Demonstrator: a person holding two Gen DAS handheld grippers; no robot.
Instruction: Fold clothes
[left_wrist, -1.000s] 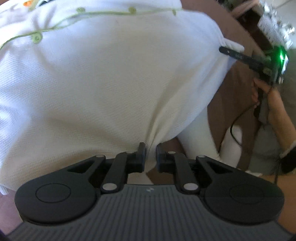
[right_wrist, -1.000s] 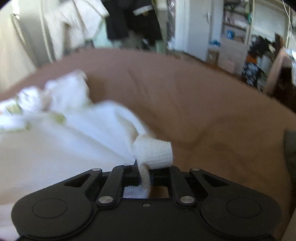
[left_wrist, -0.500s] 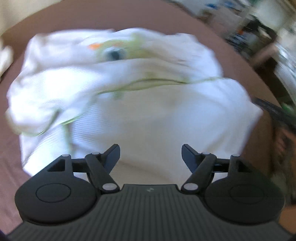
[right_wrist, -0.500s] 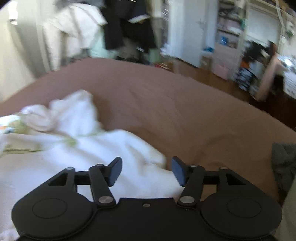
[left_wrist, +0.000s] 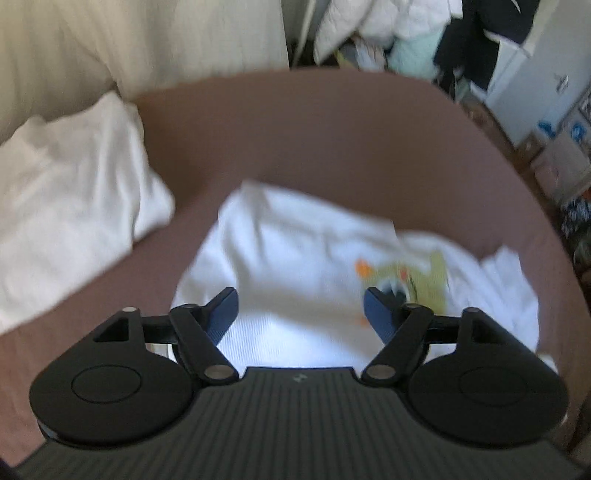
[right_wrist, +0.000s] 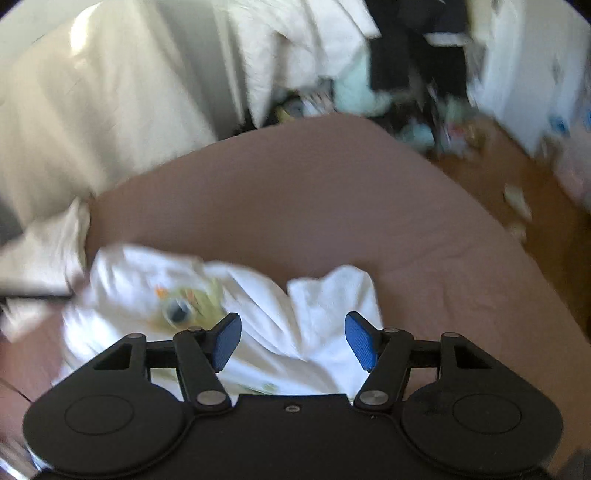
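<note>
white garment (left_wrist: 314, 266) with green and orange print – crumpled on brown bed cover (left_wrist: 332, 147), toward its near edge, blurred. left gripper (left_wrist: 300, 310) above it, jaws opening, nothing between. right gripper (right_wrist: 293, 341) likewise – jaws opening, empty, cloth beneath. white pillow (left_wrist: 70, 206) at the cover's left edge, apart from the garment.

White knit cloth shirt (left_wrist: 295, 258), matt brown bedsheet (left_wrist: 332, 140)

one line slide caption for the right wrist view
Right gripper, jaws opening and empty, above a crumpled white garment on the brown bed.
</note>
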